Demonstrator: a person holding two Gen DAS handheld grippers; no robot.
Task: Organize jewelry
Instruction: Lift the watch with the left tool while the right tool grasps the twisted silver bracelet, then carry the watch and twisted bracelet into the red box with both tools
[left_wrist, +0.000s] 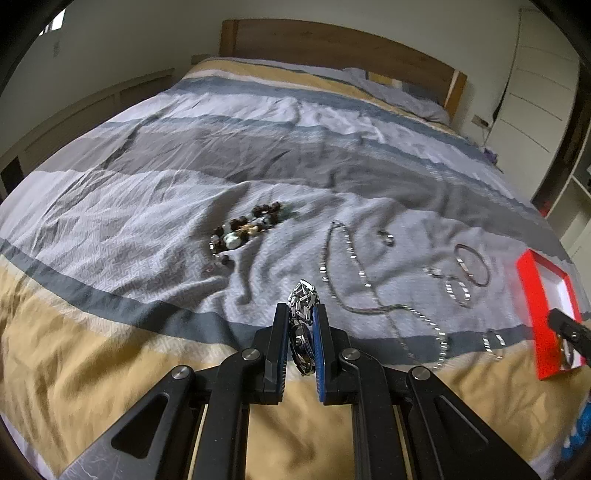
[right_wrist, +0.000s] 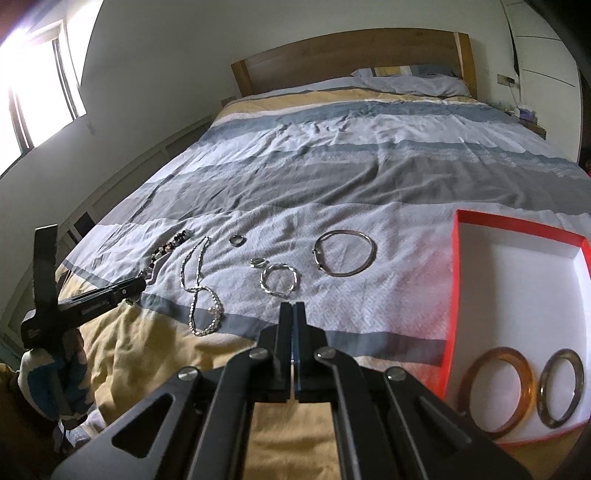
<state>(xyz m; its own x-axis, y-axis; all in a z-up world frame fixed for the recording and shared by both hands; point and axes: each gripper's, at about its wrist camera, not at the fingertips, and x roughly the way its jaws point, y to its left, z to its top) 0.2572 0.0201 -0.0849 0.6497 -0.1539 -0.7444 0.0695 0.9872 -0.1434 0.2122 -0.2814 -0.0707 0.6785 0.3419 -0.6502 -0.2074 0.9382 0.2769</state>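
Bed with striped grey, white and tan cover, wooden headboard behind; jewelry laid out on it. Left gripper: fingers pinching a silver metal link bracelet, which bunches up above the fingertips and hangs down between the blue pads; the part lower in the gap is dark and hard to make out. Right gripper: fingers pressed together, nothing between them. Red box, white inside, lies on the bed at the right, its far right edge cut off by the frame in both views; in it, side by side and near the closer wall, an amber bangle and a dark grey bangle. Loose on the cover: dark beaded bracelet with pale and green beads, individual beads blurred; long silver chain necklace lying in a loop; small ring; thin silver bangle; twisted silver bracelet, with a small silver piece just beside it, too small to identify. Writing: pale lettering on the side of the left gripper as seen from the right wrist, too blurred to read; no other labels legible. A sleeve in white and blue shows below the left gripper, mostly in shadow
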